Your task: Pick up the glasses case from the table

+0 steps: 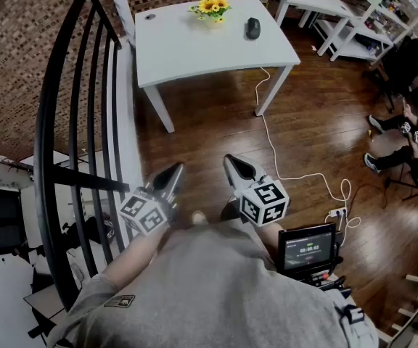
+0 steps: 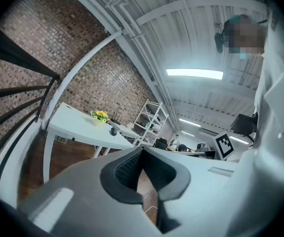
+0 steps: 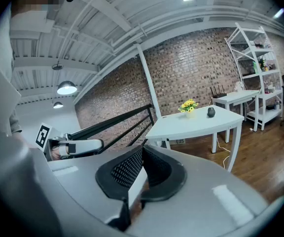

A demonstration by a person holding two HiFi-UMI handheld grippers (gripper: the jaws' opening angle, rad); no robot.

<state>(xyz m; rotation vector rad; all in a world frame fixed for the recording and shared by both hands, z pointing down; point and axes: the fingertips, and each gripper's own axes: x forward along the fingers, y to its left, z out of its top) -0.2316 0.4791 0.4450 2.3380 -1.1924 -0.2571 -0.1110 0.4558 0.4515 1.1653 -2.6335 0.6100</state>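
The near grey left gripper point(image 1: 173, 172) and right gripper point(image 1: 235, 165), both closed and empty, face the dark oval glasses case point(image 1: 252, 27) far off and rightward on the white table point(image 1: 187, 53).

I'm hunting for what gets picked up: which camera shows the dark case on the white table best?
The head view: it looks down on the glasses case on the white table, right of the yellow flowers. The right gripper view shows it as a small dark lump; the left gripper view, a tinier speck.
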